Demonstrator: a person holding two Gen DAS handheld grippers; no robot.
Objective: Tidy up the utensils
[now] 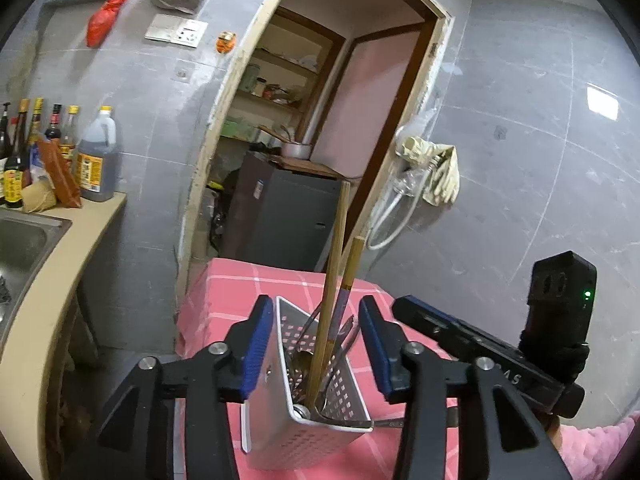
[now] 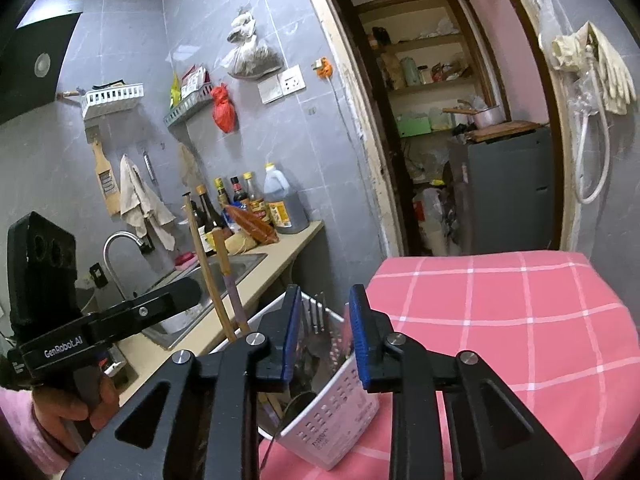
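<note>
A white perforated utensil basket (image 1: pixel 340 400) stands on the pink checked tablecloth (image 1: pixel 240 292). It holds two wooden chopsticks (image 1: pixel 334 264), a fork and other metal utensils. My left gripper (image 1: pixel 316 340) is open, its blue pads either side of the basket's top, holding nothing. In the right wrist view the basket (image 2: pixel 340 412) sits at the table's left edge with the chopsticks (image 2: pixel 208 272) and fork tines (image 2: pixel 316 312) sticking up. My right gripper (image 2: pixel 324 336) is open just above the basket's rim, empty. The other gripper's body shows in each view.
A steel sink (image 2: pixel 224 276) and counter with sauce bottles (image 2: pixel 280 204) lie left of the table. A doorway opens onto a pantry with a grey cabinet (image 2: pixel 504 188). Gloves and a hose (image 2: pixel 596 76) hang on the tiled wall.
</note>
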